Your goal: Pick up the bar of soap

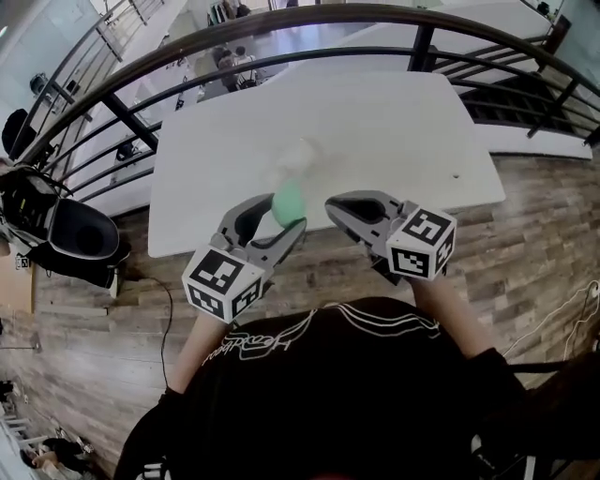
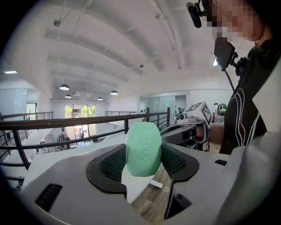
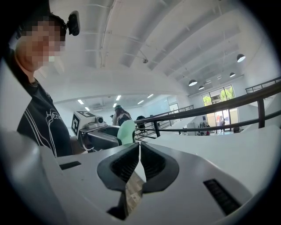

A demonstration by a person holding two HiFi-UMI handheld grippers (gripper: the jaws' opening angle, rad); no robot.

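- Pickup looks basically done: the soap (image 2: pixel 143 148) sits pinched in the left claw (image 1: pixel 286 211), at the centre of the left gripper view and just left of centre in the head view.
- I think it's clear of the surface (image 1: pixel 375 131). In the left gripper view you can see white top and wood floor (image 1: pixel 525 253) below the bar, with nothing touching it. The head view is a bit blurry there, so not 100% sure.
- What's left, if anything, is just keeping a steady hold on it.
- Right claw (image 3: pixel 138 160) is pressed nearly together with only a thin slit, and nothing is in it. It sits right of centre in the head view, near the left one.
- Soap: mint green, rounded oval bar, matte and smooth, with faint embossed lettering I can't read.
- Claw pads are black with a fine ribbed or mesh grip and curved inner faces. The shells are smooth pale grey plastic.
- Surface is plain flat white. The floor is rough-looking mixed-tone planks.
- Dark metal railing (image 1: pixel 281 23) curves across the top of the head view.
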